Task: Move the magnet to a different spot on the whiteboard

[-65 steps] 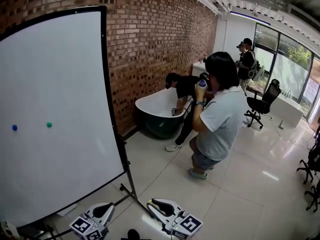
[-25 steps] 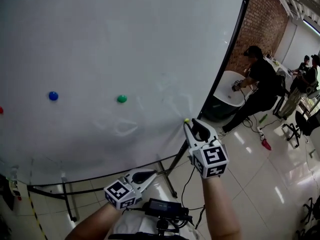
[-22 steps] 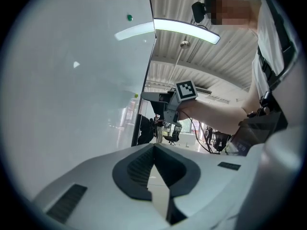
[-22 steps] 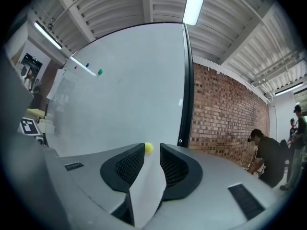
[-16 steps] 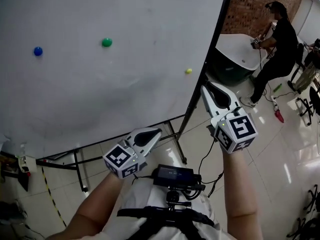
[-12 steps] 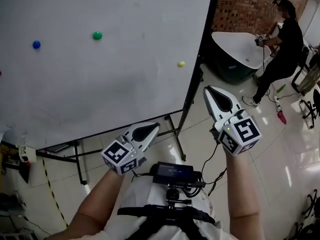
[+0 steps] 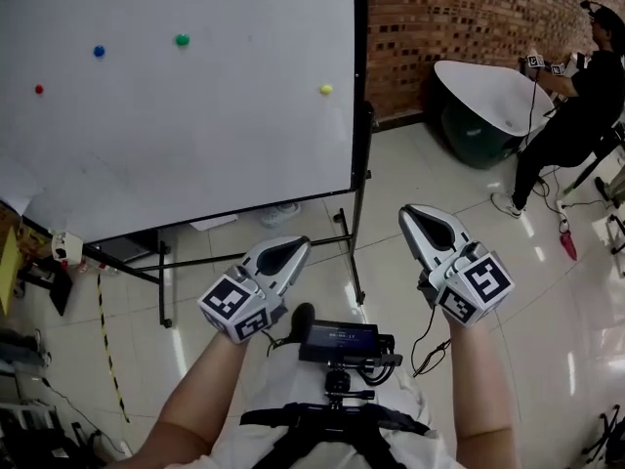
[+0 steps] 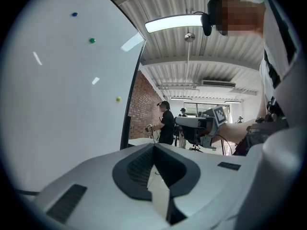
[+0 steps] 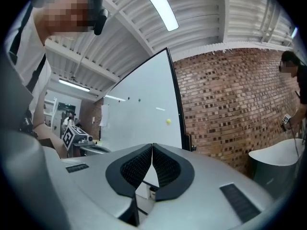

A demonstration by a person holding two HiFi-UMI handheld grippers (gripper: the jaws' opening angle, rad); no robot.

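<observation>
On the white whiteboard [image 7: 195, 135], which is carried by a black frame and stand, the small round yellow magnet [image 7: 326, 90] is seated just inside the right-hand edge. Three further round magnets are fixed well to its left: a green magnet [image 7: 182, 39], a blue magnet [image 7: 99, 51] beside it, and a red magnet [image 7: 39, 89] nearest the left side. No magnet is touched by either tool.

The left tongs [image 7: 301, 245] are held below the board, over the glossy pale tiled floor [image 7: 410, 174]. Their jaws are closed tip to tip, and nothing is gripped between them.

The right tongs [image 7: 408, 213] are held level with them, to the right of the stand and well apart from the yellow magnet. Their jaws have just been closing and are now brought together, with nothing between them.

A red brick wall [image 7: 439, 18] is seen behind the board, with a white-and-green bathtub [image 7: 488, 96] standing against it.
</observation>
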